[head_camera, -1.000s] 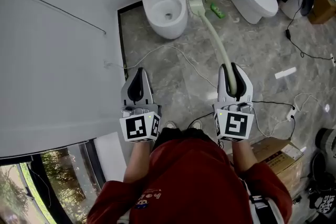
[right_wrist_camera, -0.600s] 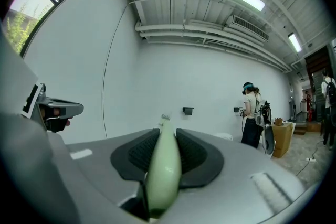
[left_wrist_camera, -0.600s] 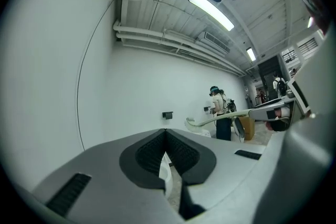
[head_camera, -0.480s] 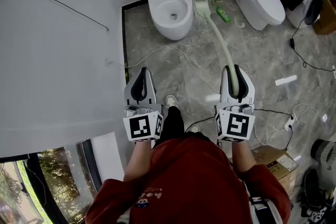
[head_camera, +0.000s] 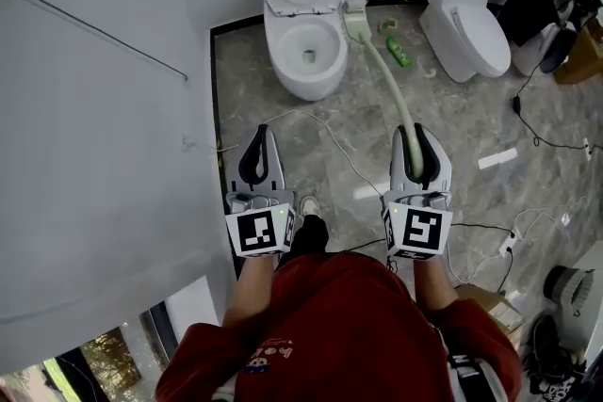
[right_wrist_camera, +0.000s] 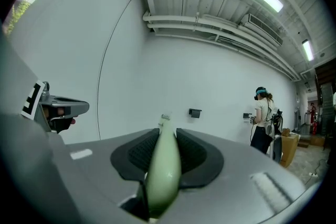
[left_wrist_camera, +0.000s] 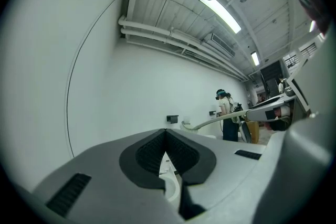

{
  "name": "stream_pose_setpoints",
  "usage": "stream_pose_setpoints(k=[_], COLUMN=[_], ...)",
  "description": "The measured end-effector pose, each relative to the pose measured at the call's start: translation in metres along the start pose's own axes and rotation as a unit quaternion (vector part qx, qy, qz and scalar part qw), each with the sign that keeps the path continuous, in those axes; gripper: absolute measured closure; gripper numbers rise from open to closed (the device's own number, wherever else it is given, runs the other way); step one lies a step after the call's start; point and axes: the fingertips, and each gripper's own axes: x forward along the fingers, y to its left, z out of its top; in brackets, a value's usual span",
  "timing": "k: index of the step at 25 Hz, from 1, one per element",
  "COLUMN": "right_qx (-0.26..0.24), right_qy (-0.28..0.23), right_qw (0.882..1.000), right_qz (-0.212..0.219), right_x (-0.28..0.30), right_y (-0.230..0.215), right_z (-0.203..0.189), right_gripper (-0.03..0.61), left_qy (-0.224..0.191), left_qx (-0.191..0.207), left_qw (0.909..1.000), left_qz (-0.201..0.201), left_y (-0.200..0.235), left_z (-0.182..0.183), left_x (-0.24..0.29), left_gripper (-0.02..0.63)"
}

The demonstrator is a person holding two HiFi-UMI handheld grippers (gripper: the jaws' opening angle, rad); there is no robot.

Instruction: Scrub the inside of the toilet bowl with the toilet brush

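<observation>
- We count two toilets on the grey marble floor. The open toilet has its seat and lid raised against the wall, and the closed toilet stands well to its right.
- There is one toilet brush, one green bottle lying on the floor between the toilets, and several thin cables trailing over the tiles.
- We hold two grippers, each with a marker cube facing the head camera.
- Both our forearms, in red sleeves, reach forward side by side. The grippers are level with each other and point towards the toilets.
- The left gripper has its jaws brought together at the tips. In its own view nothing sits between them.
- The right gripper is clamped on the brush's handle. In the right gripper view the pale green shaft fills the space between the ribbed pads.
- The brush has a long, slightly curved, pale green handle ending in a whitish head.
- The handle runs from the right gripper away towards the wall. The head sits just beside the open toilet's right flank, outside the bowl, and we cannot tell whether it touches the floor.
- A person stands far off by the white wall.
</observation>
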Motion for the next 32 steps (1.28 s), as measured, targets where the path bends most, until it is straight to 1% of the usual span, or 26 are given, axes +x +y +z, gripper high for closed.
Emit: stream_pose_setpoints(k=[4, 7, 11, 14, 20, 27, 30, 32], right_qx=[-0.020, -0.036, -0.024, -0.028, -0.013, 0.012, 0.011, 0.014], right_qy=[-0.001, 0.001, 0.000, 0.005, 0.020, 0.036, 0.053, 0.068], right_qw=[1.000, 0.999, 1.000, 1.000, 1.000, 0.999, 0.998, 0.996], right_qz=[0.003, 0.002, -0.003, -0.002, 0.000, 0.020, 0.035, 0.046], right_x=[0.056, 0.084, 0.114, 0.137, 0.204, 0.308, 0.359, 0.391], right_y=[0.023, 0.038, 0.043, 0.040, 0.024, -0.004, -0.017, -0.023], right_z=[0.013, 0.019, 0.020, 0.016, -0.006, -0.031, -0.042, -0.059], right_gripper=[0.466, 0.466, 0.466, 0.466, 0.466, 0.466, 0.466, 0.466], left_qy=[-0.010, -0.016, -0.012, -0.009, 0.005, 0.008, 0.013, 0.023], left_qx=[0.007, 0.010, 0.005, 0.000, 0.008, 0.010, 0.011, 0.012], left_qw=[0.9999, 0.9997, 0.9998, 0.9999, 0.9999, 0.9999, 0.9998, 0.9997], left_qz=[-0.006, -0.017, -0.014, -0.014, -0.011, -0.001, 0.005, 0.005], left_y=[0.041, 0.063, 0.083, 0.089, 0.098, 0.097, 0.094, 0.092], left_z=[0.003, 0.003, 0.000, -0.005, -0.019, -0.043, -0.052, -0.063], left_x=[0.048, 0.074, 0.103, 0.125, 0.188, 0.294, 0.346, 0.378], left_gripper=[0.607, 0.607, 0.607, 0.607, 0.607, 0.607, 0.607, 0.607])
